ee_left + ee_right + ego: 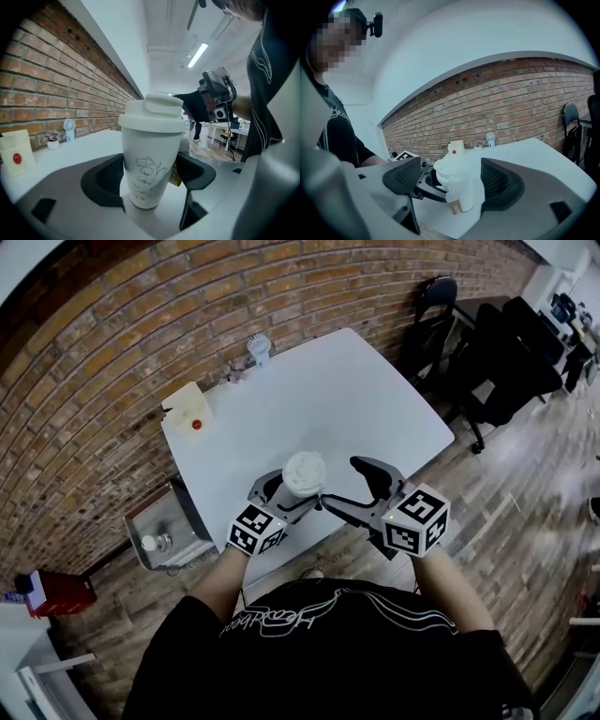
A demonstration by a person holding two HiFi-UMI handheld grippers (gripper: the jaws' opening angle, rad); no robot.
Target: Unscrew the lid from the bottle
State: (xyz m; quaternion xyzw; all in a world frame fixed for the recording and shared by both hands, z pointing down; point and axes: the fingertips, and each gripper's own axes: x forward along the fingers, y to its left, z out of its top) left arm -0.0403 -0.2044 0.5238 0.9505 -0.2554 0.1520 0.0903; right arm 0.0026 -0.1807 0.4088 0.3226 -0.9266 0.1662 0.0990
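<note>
A white bottle (303,474) with a white screw lid (152,117) stands near the front edge of the white table (347,399). My left gripper (281,495) is shut on the bottle, its dark pads pressed against both sides of the lower body (149,164). A faint flower drawing shows on the body. My right gripper (349,487) is open just to the right of the bottle, with its jaws wide apart and touching nothing. In the right gripper view the bottle (457,180) stands beyond the open jaws, and a small brown tag (453,206) hangs from it.
A white card with a red dot (190,412) and a small white fan (259,348) stand at the table's far side by the brick wall. Black chairs (497,352) stand to the right. A grey cart (159,531) sits left of the table.
</note>
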